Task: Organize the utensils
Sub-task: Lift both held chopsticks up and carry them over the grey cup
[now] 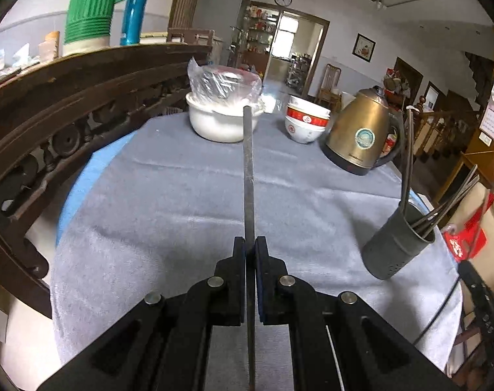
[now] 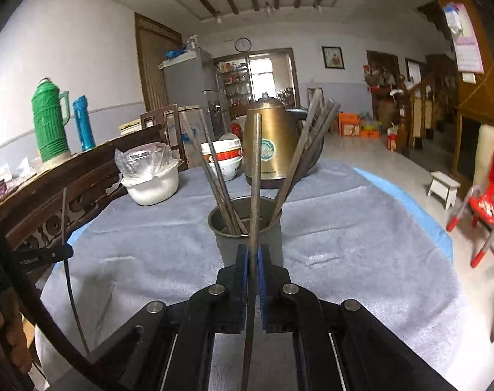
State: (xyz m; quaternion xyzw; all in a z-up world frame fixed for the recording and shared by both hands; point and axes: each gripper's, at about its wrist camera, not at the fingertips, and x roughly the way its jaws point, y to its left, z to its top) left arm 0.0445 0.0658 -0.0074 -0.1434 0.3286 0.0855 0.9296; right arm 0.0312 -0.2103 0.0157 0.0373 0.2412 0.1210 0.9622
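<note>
The worktop (image 1: 181, 195) wears a grey cloth, matt and slightly napped, with creases running across it, and a smoother blue layer shows at its edge. The left claw (image 1: 250, 247) is matt black plastic with dull steel pins; the chopstick (image 1: 247, 169) in it looks like rough, dark metal, worn and unpolished. The right claw (image 2: 252, 254) has the same finish, with ribbed blue pads. At twelve o'clock from it stands the holder (image 2: 247, 228), matt grey metal. Beyond it at twelve o'clock the kettle (image 2: 269, 143) is brushed brass-coloured metal, softly glossy. The bowl (image 2: 152, 185) at ten o'clock is glossy white under crinkled clear plastic.
</note>
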